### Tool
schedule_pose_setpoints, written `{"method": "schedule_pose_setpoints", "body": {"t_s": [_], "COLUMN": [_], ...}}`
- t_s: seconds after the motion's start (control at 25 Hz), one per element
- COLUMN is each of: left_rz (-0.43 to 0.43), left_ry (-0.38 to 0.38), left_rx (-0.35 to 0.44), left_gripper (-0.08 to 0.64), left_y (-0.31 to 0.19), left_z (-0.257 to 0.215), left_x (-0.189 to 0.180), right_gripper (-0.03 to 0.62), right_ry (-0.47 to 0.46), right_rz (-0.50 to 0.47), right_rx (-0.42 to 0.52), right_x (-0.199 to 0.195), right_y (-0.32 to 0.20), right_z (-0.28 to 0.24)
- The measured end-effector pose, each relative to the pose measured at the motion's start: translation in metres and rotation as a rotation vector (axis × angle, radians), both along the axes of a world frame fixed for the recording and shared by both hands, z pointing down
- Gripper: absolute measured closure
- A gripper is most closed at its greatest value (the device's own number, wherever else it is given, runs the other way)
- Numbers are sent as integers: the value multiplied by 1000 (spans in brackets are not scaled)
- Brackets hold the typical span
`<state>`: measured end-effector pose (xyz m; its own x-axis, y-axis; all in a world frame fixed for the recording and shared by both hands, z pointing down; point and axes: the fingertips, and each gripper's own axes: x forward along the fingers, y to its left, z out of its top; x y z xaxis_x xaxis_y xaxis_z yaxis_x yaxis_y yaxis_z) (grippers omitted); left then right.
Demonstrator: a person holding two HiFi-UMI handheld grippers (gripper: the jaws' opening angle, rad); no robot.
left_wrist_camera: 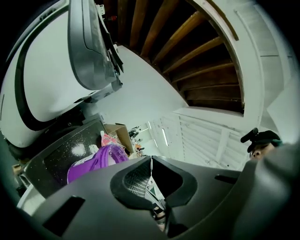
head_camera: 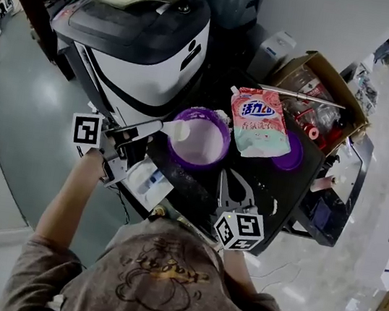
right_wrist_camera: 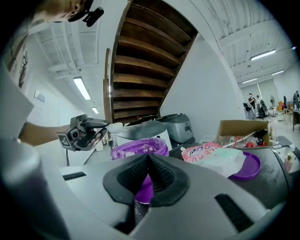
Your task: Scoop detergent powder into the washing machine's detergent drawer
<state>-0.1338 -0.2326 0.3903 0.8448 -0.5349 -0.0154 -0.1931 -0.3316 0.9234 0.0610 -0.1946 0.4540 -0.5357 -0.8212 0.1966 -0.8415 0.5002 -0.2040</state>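
A purple tub (head_camera: 203, 145) of white powder stands on the black table (head_camera: 292, 188), in front of the white and dark washing machine (head_camera: 147, 41). My left gripper (head_camera: 135, 134) is shut on the handle of a white scoop (head_camera: 176, 130), whose bowl hangs over the tub's left rim. In the left gripper view, the handle shows as a thin white edge between the shut jaws of the left gripper (left_wrist_camera: 151, 161). What looks like the white detergent drawer (head_camera: 148, 180) sticks out below that gripper. My right gripper (head_camera: 237, 176) is shut and empty, just right of the tub (right_wrist_camera: 140, 150).
A pink and green detergent bag (head_camera: 260, 121) lies right of the tub, partly on a purple lid (head_camera: 293, 156). Behind them is an open cardboard box (head_camera: 322, 91) holding bottles. A second machine (right_wrist_camera: 180, 124) stands at the back. The table's edge drops to grey floor at the left.
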Motion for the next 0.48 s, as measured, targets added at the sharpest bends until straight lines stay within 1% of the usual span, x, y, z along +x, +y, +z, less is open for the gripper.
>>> {"method": "schedule_pose_setpoints", "body": {"t_s": [0.16,0.32,0.48], "left_rz": [-57,-113,-159], "left_ry": [51,71,78], "left_rx": [-1,3,-20], "left_gripper": [537,537,537], "left_y": [11,25,40], "left_z": [3,8,18], "left_x": [-14,-26,-37], "right_gripper": [589,589,589], "right_ry": [-5,-3,2], "right_rz": [-20,-48,-78], "right_rx": [2,-1,-8], "right_x": [-8,-17,-27], "right_y": [3,6,10], "right_z": [0,0,0]}}
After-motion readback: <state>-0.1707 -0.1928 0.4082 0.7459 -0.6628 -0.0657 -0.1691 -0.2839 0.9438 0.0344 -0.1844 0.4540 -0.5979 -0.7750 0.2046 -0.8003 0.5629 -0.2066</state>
